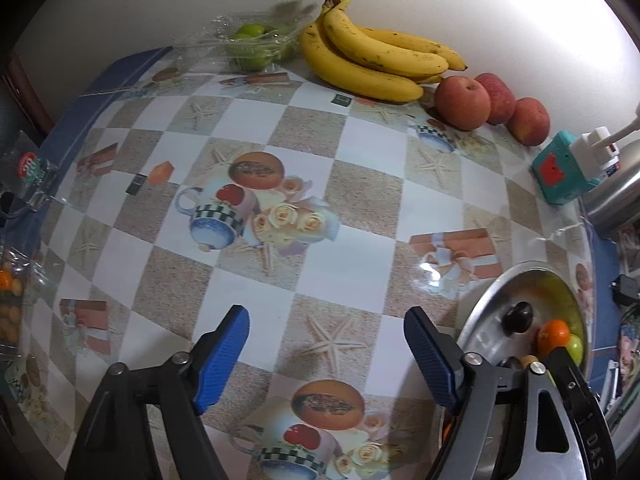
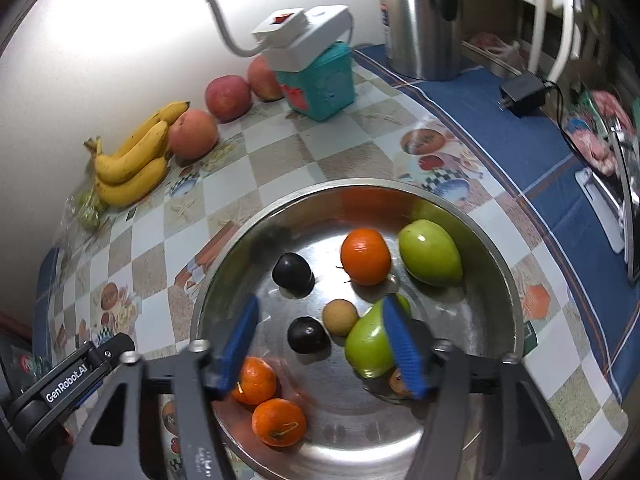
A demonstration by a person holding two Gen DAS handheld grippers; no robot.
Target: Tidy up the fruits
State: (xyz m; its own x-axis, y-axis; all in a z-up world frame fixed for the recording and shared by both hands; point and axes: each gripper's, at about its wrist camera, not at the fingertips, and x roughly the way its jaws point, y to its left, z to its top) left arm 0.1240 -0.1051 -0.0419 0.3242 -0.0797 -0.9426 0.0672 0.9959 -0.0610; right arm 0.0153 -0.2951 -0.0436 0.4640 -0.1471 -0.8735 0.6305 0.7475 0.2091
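A steel bowl (image 2: 496,240) holds several oranges (image 2: 365,256), two green fruits (image 2: 430,253), two dark plums (image 2: 309,335) and a small tan fruit (image 2: 340,317). My right gripper (image 2: 324,348) is open above the bowl, with the plum and tan fruit between its fingers. My left gripper (image 1: 326,354) is open and empty above the patterned tablecloth, left of the bowl (image 1: 492,304). Bananas (image 1: 372,60) and three red apples (image 1: 462,103) lie at the wall, also in the right wrist view: bananas (image 2: 134,160), apples (image 2: 193,134).
A clear plastic box of limes (image 1: 250,46) sits left of the bananas. A teal box (image 2: 320,84) with a white lamp base, a steel kettle (image 2: 420,16) and a black adapter (image 2: 522,94) stand at the back right. Packaged fruit (image 1: 10,300) lies at the left edge.
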